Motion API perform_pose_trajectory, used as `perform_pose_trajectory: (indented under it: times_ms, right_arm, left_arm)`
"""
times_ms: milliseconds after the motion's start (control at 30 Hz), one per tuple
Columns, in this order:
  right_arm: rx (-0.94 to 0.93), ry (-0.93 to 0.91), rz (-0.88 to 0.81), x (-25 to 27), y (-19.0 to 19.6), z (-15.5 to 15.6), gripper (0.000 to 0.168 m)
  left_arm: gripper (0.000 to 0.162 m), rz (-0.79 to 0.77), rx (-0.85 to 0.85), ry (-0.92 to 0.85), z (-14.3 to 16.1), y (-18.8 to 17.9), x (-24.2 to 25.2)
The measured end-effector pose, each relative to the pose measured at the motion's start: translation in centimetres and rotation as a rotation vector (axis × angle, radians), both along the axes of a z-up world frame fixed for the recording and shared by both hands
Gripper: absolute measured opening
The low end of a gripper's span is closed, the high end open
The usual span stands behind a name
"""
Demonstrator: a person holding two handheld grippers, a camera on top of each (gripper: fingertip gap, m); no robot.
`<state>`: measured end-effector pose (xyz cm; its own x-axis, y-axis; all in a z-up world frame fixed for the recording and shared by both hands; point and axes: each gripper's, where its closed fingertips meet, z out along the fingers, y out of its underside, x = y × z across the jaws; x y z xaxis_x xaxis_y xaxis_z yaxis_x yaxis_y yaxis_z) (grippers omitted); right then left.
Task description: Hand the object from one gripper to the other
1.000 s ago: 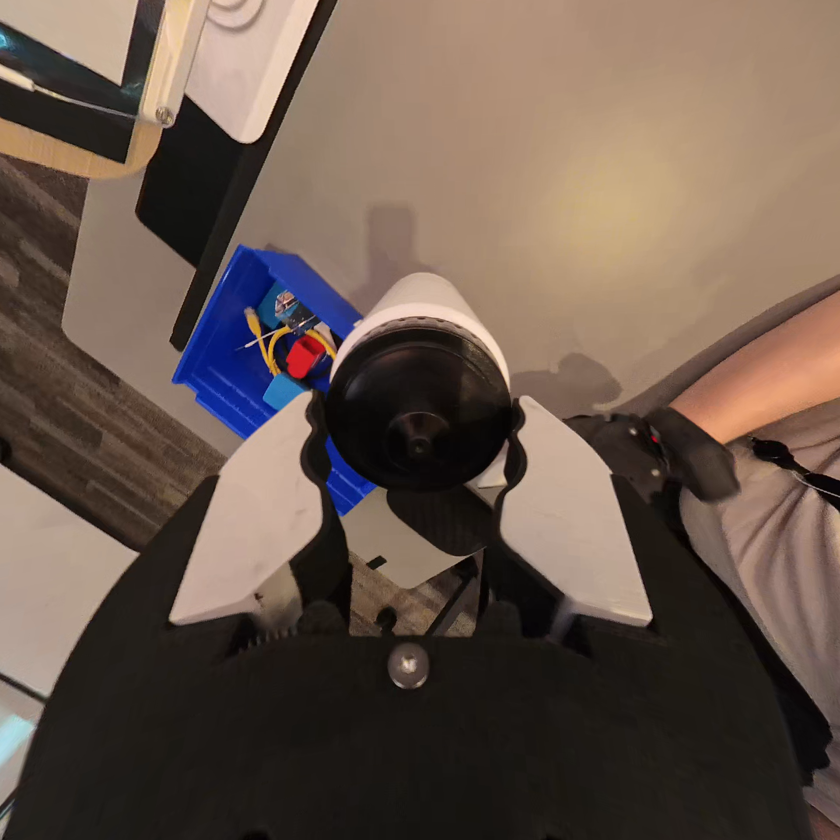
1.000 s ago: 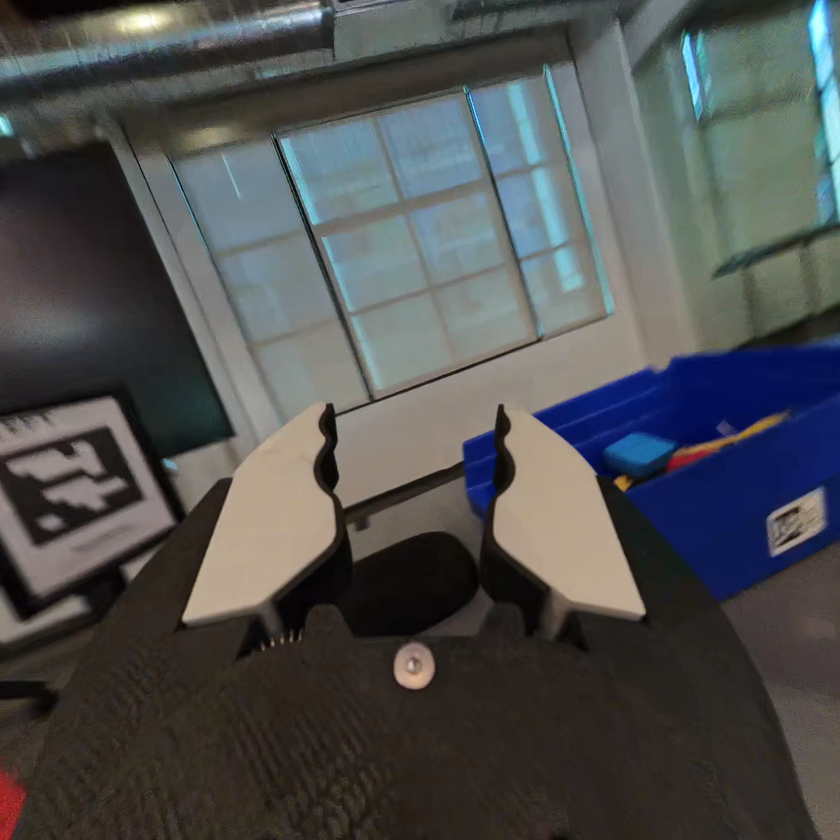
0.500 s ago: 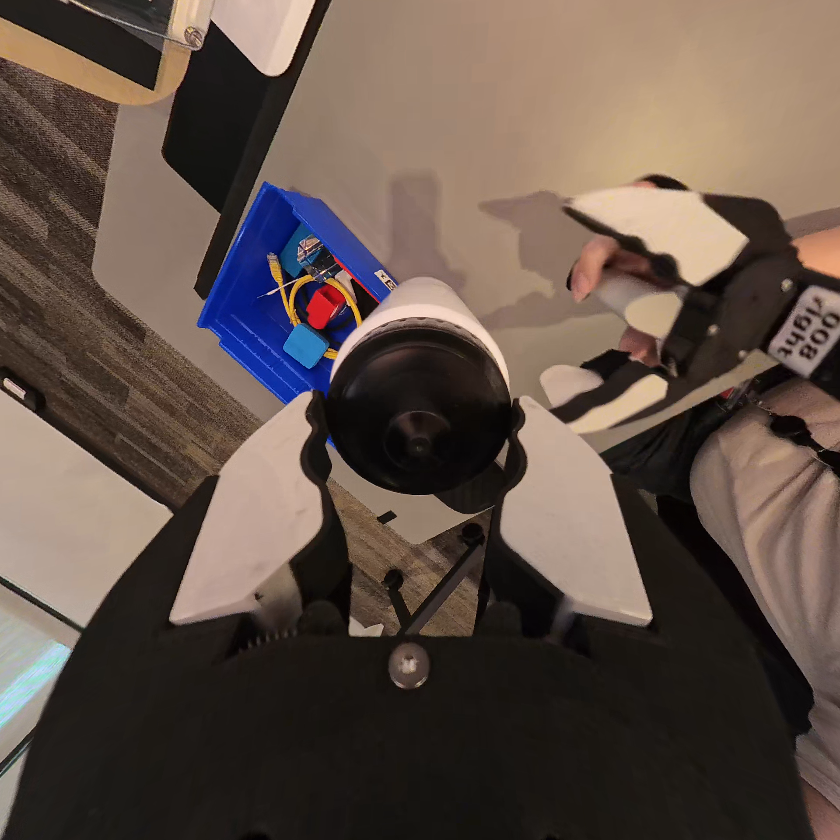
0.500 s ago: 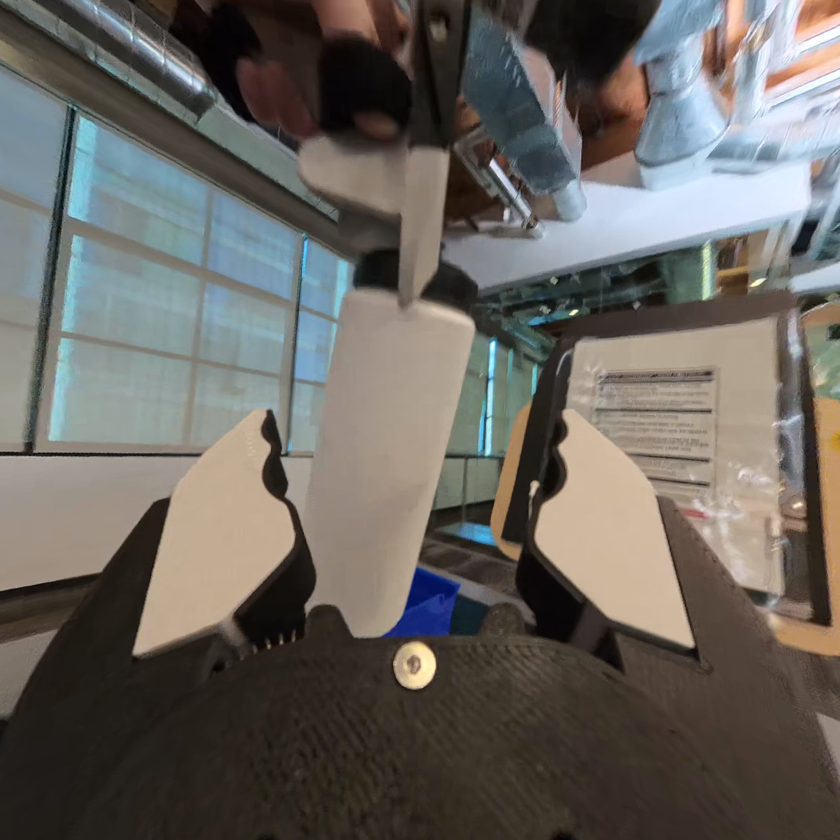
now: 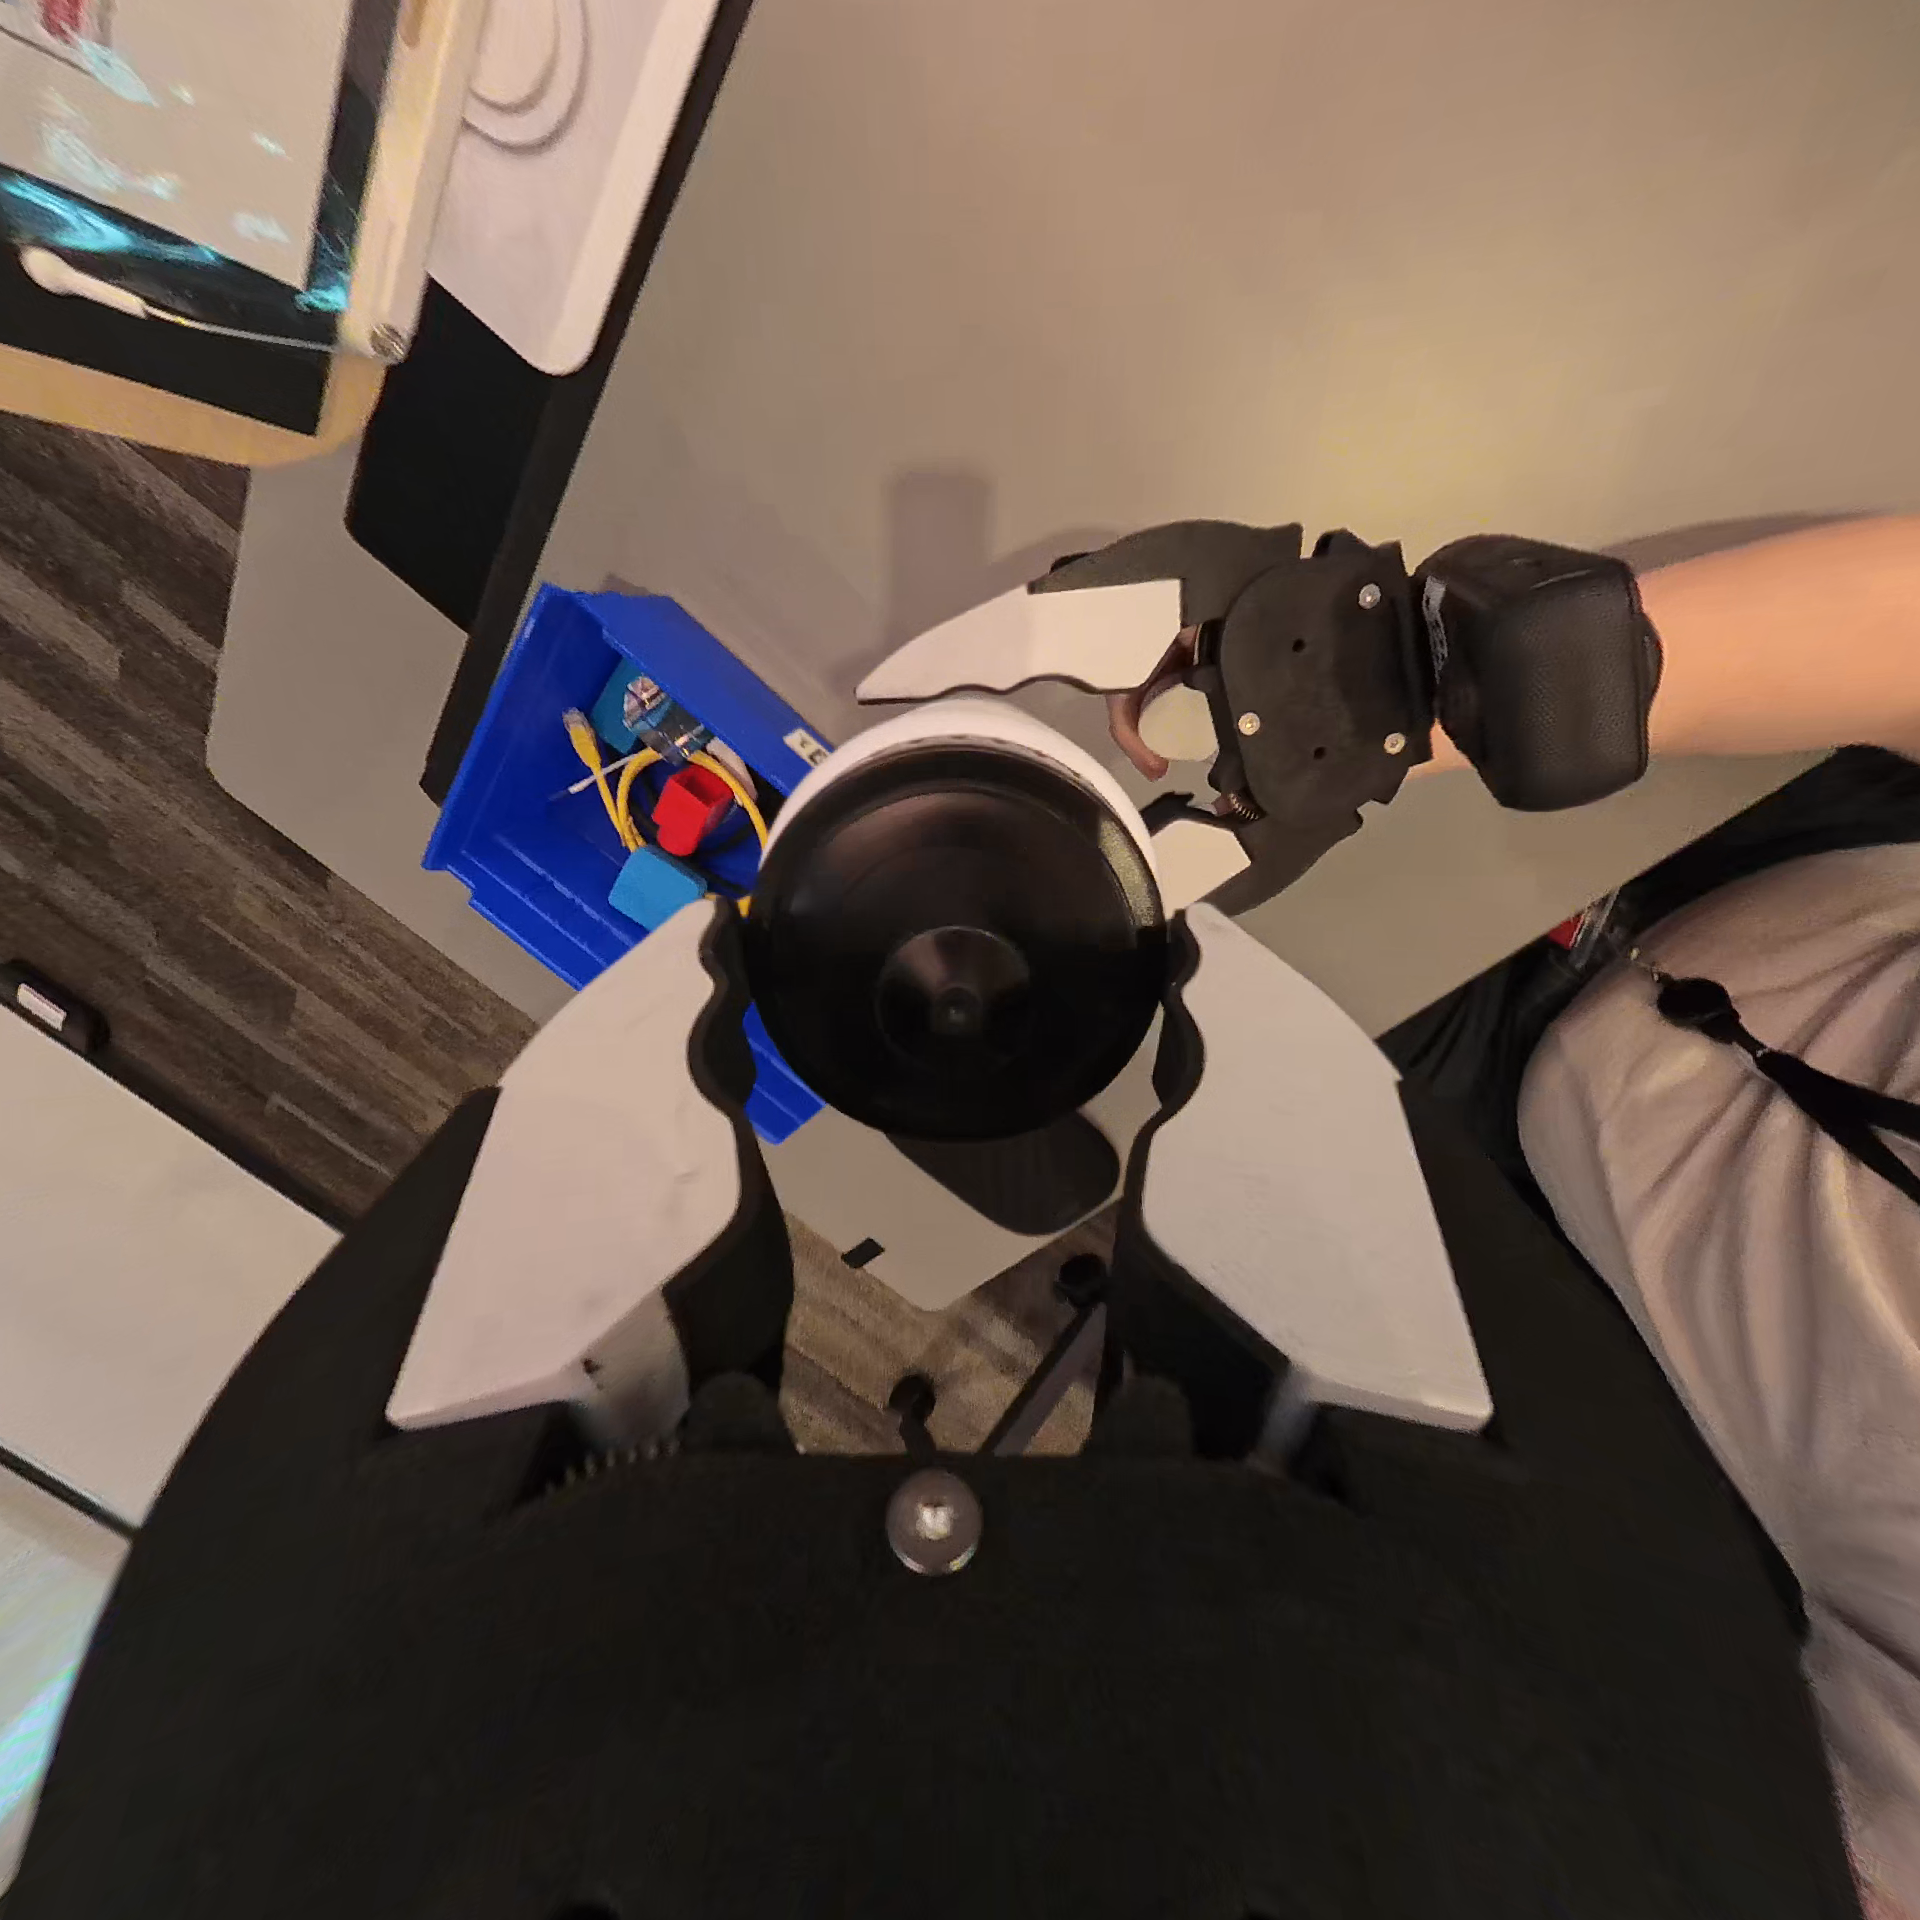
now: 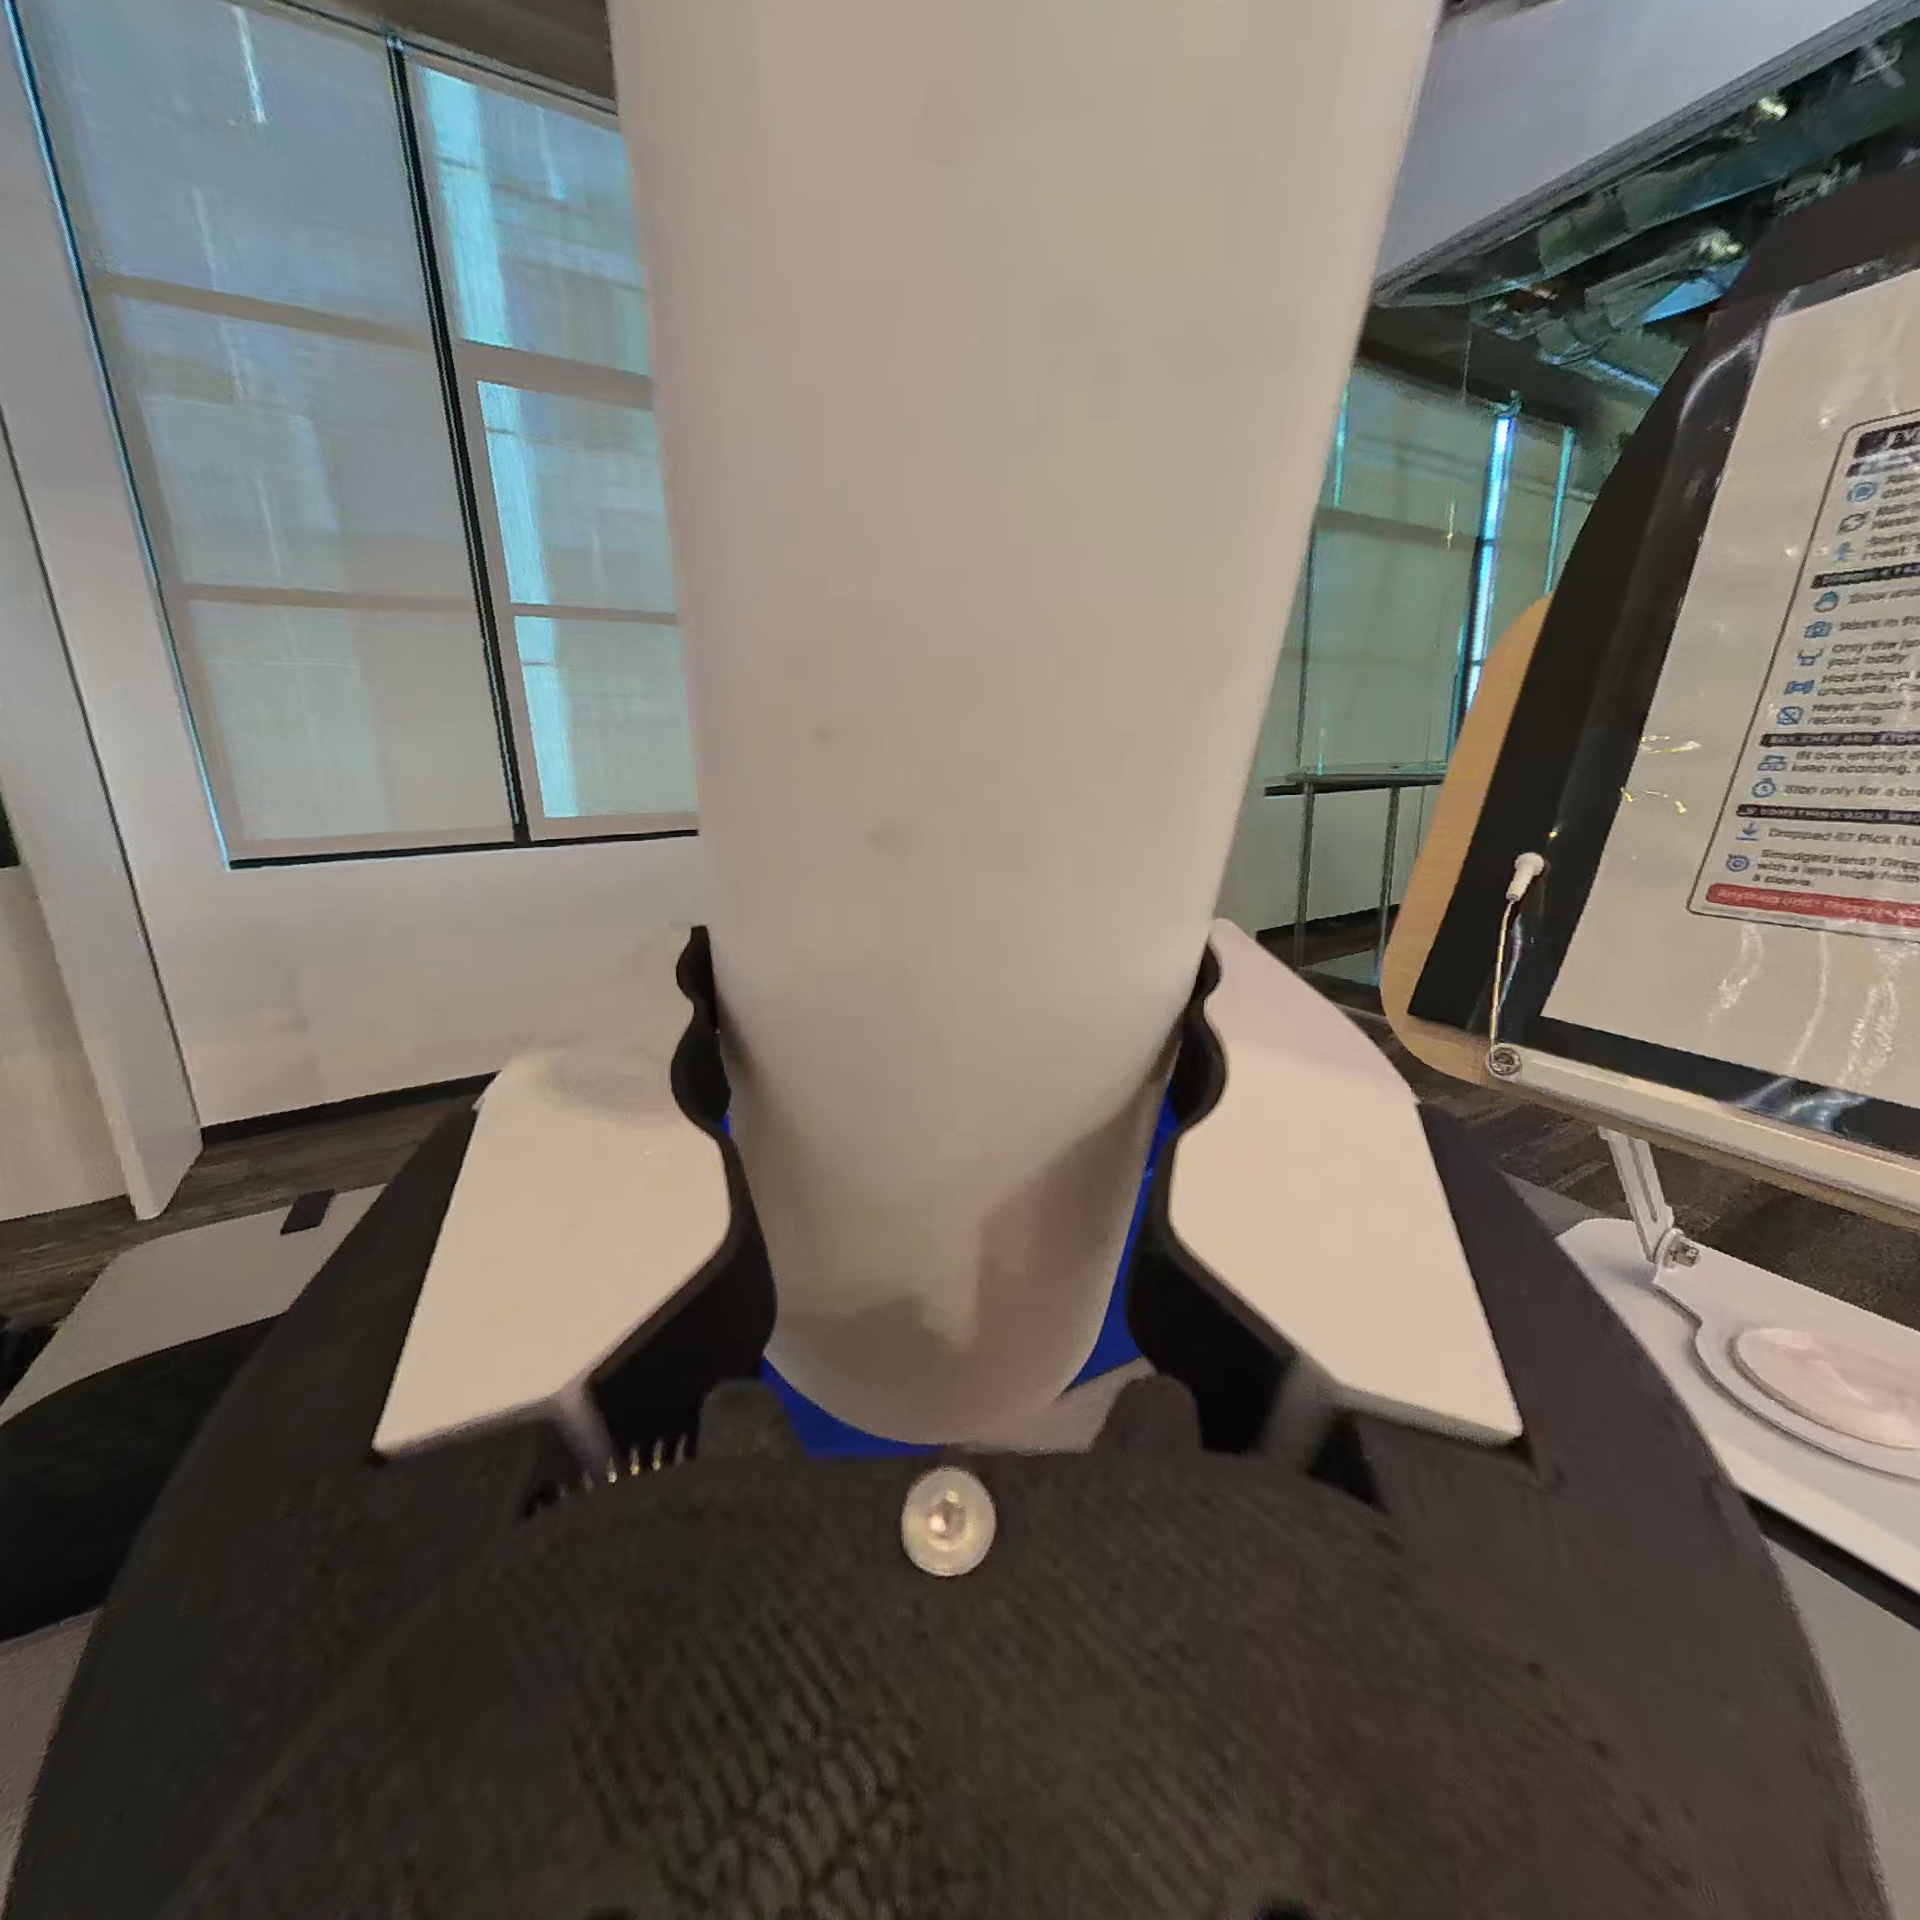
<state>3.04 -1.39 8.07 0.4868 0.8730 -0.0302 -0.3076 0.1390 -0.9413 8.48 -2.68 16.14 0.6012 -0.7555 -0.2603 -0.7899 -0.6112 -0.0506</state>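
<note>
A: In the left wrist view, what is held, and how should the step be done?

B: The bottle, white with a black cap, is clamped at the cap between the two fingers of the left claw; both pads are pressed against the cap's sides. The grip should be kept firm until the other claw is judged to be seated on the body, and only then eased off.

A: Where is the other claw seen from there?

B: At about 1 o'clock from the cap, the right claw is brought in from the side, its upper finger lying just over the white body and its lower one mostly hidden behind the bottle. The hand is gloved and the forearm is stretched in from 3 o'clock. A blue bin of small parts is seen on the counter at 10 o'clock.

A: And the right wrist view?

B: The white body is seen running up to 12 o'clock between the fingers, its lower end low in the throat of the claw. The fingers are drawn against both sides of the body, so a clamp appears to be made, though slight blur is noted. A square, centred hold is to be preferred, lest the smooth body slip when released.

A: Anything else there?

B: A notice board is seen at 3 o'clock.
</note>
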Motion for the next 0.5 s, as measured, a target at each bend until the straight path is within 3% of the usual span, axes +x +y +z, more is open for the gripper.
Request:
perform_pose_trajectory:
  times_ms: [233, 400, 500]
  right_arm:
    - [-0.186, 0.106, 0.187, 1.9, 1.6, 1.2, 0.086]
    - [-0.376, 0.338, 0.388, 6.0, 3.6, 3.0, 0.086]
    - [-0.400, 0.366, 0.484, 8.5, 4.3, 3.5, 0.086]
  left_arm:
    - [0.084, -0.099, 0.160, -0.104, 0.8, 1.8, 2.1]
    - [0.090, -0.192, 0.311, -0.452, 2.4, 4.4, 4.7]
    - [0.088, -0.201, 0.329, -0.715, 2.2, 5.3, 5.9]
